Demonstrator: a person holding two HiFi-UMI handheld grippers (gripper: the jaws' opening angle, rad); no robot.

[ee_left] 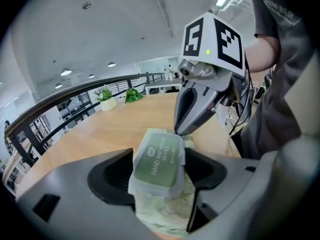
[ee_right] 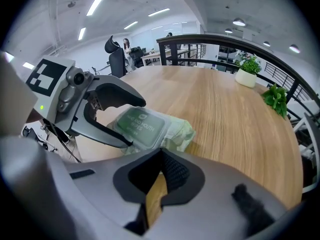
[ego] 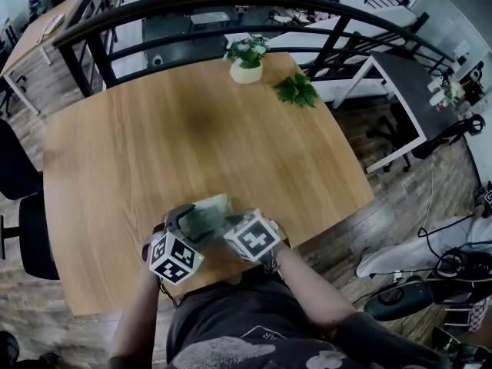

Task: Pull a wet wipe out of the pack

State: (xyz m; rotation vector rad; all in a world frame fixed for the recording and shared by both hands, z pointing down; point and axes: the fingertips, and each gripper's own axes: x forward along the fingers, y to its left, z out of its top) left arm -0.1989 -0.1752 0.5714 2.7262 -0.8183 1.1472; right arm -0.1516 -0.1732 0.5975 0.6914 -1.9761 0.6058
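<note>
Two hand-held grippers meet over the wet wipe pack (ee_left: pixel 157 160), which lies on the wooden counter (ego: pixel 231 144) at its near edge, close in front of the person, where both tools reach it easily. The left hand-held gripper (ee_left: pixel 159 170) has its jaws spread wide, one on each side of the pack. The pack sits between them, but I do not see the pads squeezing it, so I take this gripper as released. I think it brackets the pack so that it cannot slide when the other tool pulls. The right hand-held gripper (ee_right: pixel 159 176) is clenched, with only a thin slit between its jaws and nothing in it. Seen from the left gripper view, its narrow tip comes down at the far end of the green lid (ee_left: pixel 159 156). Probably it is kept as a point to catch the edge of the flap. The lid looks closed and no wipe shows, so the pulling is not yet begun. A small potted plant (ego: pixel 247 58) and a leafy sprig (ego: pixel 297 91) stand at the far edge, well apart from the work.
</note>
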